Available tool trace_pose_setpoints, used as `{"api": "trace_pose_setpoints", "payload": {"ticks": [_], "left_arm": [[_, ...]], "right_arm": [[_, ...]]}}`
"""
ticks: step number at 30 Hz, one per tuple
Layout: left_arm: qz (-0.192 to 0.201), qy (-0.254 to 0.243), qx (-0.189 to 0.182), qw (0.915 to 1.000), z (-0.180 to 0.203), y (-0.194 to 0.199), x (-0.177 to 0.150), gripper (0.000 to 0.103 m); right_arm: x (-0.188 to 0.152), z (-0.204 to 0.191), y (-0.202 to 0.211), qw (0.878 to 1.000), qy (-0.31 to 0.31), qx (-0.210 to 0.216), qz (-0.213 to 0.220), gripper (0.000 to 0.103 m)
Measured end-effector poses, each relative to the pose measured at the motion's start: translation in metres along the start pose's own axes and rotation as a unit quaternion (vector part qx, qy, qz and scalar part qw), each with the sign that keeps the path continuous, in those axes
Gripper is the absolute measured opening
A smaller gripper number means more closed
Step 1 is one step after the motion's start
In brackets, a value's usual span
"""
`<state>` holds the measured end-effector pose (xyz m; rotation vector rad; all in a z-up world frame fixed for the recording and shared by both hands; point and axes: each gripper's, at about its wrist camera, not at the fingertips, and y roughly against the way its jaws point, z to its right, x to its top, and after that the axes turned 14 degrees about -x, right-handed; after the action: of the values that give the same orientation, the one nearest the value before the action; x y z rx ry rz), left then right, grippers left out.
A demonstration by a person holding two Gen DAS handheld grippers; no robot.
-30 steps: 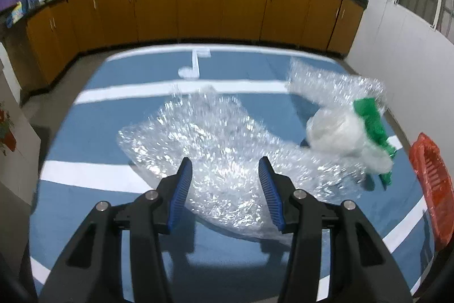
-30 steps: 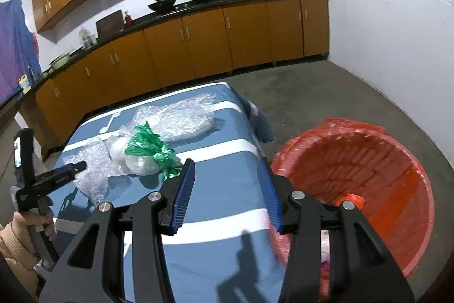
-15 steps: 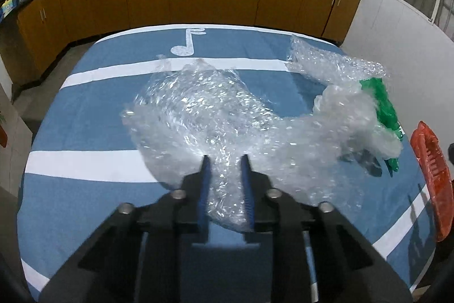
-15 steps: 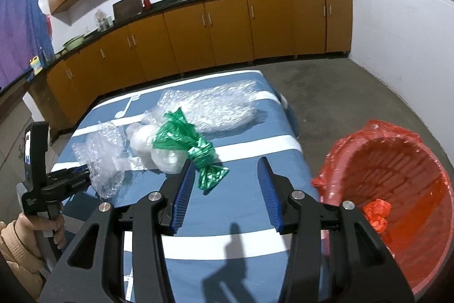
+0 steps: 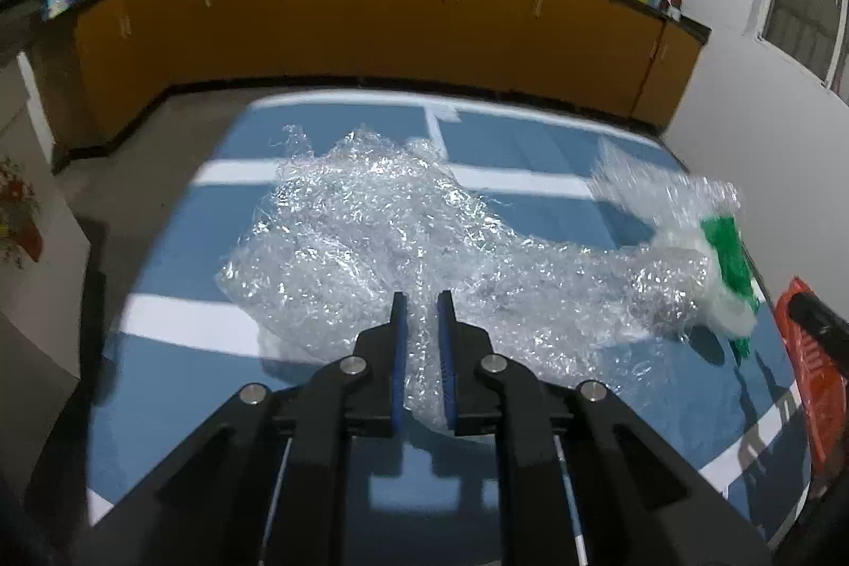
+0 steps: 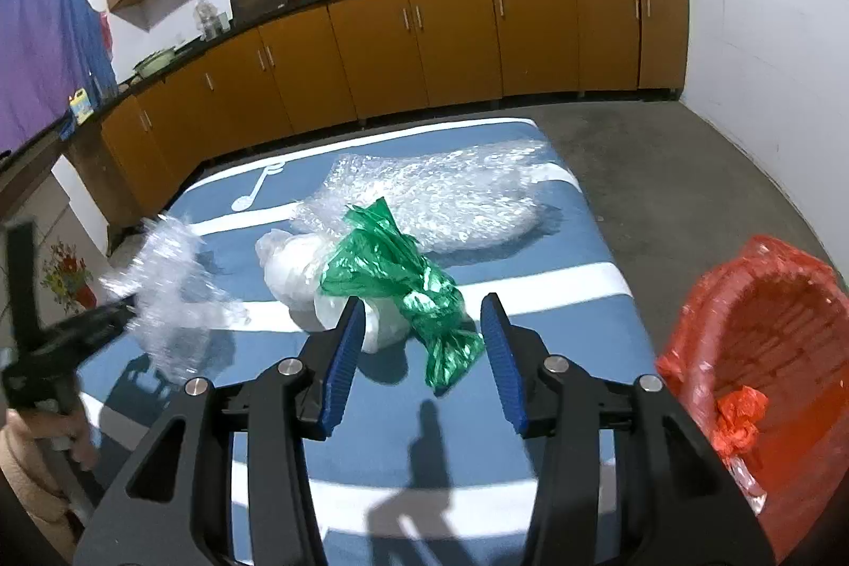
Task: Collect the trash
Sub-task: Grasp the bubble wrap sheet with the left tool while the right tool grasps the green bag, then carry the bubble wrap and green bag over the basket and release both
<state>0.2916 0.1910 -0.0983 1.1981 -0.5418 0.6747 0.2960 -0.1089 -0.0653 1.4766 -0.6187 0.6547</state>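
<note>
A crumpled sheet of bubble wrap (image 5: 382, 247) is gripped between the nearly closed jaws of the left gripper (image 5: 422, 301); in the right wrist view the same sheet (image 6: 170, 279) is seen at the near left of the worktop (image 6: 530, 380), apparently lifted clear, though motion blur leaves this uncertain. The step in hand is judged to be the pick-up of this sheet.

The right gripper (image 6: 422, 316) is held with its jaws open and empty, just short of a green plastic wrapper (image 6: 403, 269) that lies against a white plastic bundle (image 6: 302, 269). A second bubble wrap sheet (image 6: 440, 194) rests farther back on the worktop.

A red-lined bin (image 6: 764, 332) stands off the near right edge of the worktop, with some trash already visible inside. The next move is expected to call for the held sheet to be carried rightward over the bundle and released above the bin; trailing folds could snag the green wrapper.

The worktop is covered by a blue cloth with white stripes and a music-note motif. Orange cabinets (image 6: 451, 35) under a dark counter line the far wall; the floor is bare concrete.
</note>
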Motion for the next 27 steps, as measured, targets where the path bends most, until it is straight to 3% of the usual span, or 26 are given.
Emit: {"api": "trace_pose_setpoints", "payload": {"ticks": [9, 13, 27], "left_arm": [[0.034, -0.001, 0.004, 0.9994, -0.003, 0.025, 0.012, 0.012], [0.039, -0.007, 0.001, 0.9992, 0.002, 0.031, 0.010, 0.012], [0.055, -0.022, -0.027, 0.9978, 0.025, 0.048, 0.013, 0.012]], "right_arm": [[0.000, -0.009, -0.040, 0.999, 0.000, -0.003, -0.048, 0.041], [-0.003, -0.010, -0.050, 0.998, 0.007, -0.001, -0.064, 0.034], [-0.015, 0.018, -0.012, 0.999, -0.002, -0.001, -0.039, 0.029]]}}
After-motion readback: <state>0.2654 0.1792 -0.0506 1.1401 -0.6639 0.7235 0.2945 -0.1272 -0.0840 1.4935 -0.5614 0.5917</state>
